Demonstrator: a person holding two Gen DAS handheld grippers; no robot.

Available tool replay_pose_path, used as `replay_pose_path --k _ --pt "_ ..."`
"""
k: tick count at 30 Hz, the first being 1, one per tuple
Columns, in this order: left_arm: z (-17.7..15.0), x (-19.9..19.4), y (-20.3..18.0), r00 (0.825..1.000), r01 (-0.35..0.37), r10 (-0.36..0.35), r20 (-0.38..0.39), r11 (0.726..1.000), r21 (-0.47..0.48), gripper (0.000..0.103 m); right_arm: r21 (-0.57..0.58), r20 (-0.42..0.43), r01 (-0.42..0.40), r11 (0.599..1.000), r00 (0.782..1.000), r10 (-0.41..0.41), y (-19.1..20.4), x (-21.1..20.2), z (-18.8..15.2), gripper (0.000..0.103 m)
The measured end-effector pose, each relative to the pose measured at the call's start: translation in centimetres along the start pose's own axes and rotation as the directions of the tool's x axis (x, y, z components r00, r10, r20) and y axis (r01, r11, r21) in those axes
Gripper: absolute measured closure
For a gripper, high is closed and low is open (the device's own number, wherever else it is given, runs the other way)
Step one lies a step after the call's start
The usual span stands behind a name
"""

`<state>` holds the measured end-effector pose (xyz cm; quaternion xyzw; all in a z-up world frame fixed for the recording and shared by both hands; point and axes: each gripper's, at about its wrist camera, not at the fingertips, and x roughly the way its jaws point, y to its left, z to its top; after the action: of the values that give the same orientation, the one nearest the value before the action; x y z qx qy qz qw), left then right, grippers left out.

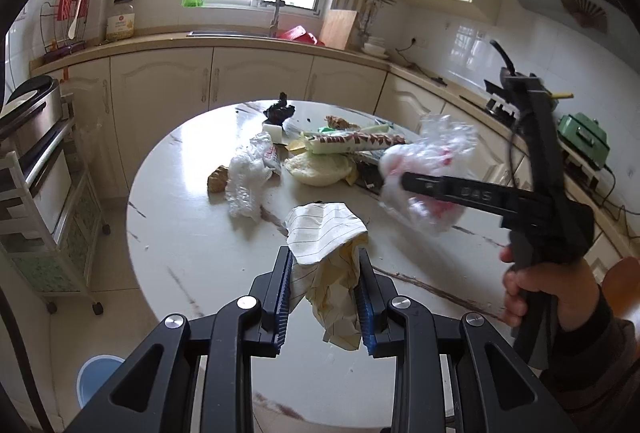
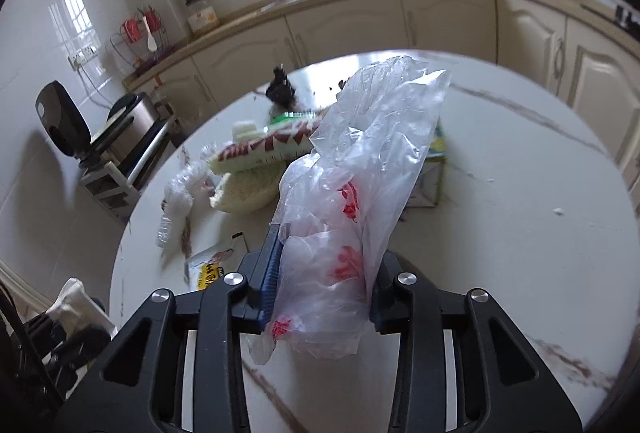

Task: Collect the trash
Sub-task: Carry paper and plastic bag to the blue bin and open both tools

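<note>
My left gripper is shut on a crumpled sheet of lined paper with a yellowish wrapper, held just above the round white marble table. My right gripper is shut on a clear plastic bag with red print, which stands up out of its jaws and hides the right finger. The left wrist view shows that bag blurred at the right, in the right gripper held by a hand. More trash lies mid-table: a long red-printed wrapper, a pale bun, and crumpled clear plastic.
A brown scrap and a black lump also lie on the table, as does a small yellow packet. A blue bin stands on the floor at lower left. A wheeled rack stands left; cream cabinets run behind.
</note>
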<state>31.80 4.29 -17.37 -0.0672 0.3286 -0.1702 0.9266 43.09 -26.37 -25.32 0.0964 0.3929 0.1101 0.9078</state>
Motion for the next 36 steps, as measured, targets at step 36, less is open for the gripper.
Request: replay_pose_path --k 36 --pt "-23.7 -1.5 36.9 0.832 -0.481 0.268 -0.486 0.784 -0.393 0.057 -0.361 -0.545 -0.411 0.837 0.821 0.169 37.3 26.1 -19.5 0.068"
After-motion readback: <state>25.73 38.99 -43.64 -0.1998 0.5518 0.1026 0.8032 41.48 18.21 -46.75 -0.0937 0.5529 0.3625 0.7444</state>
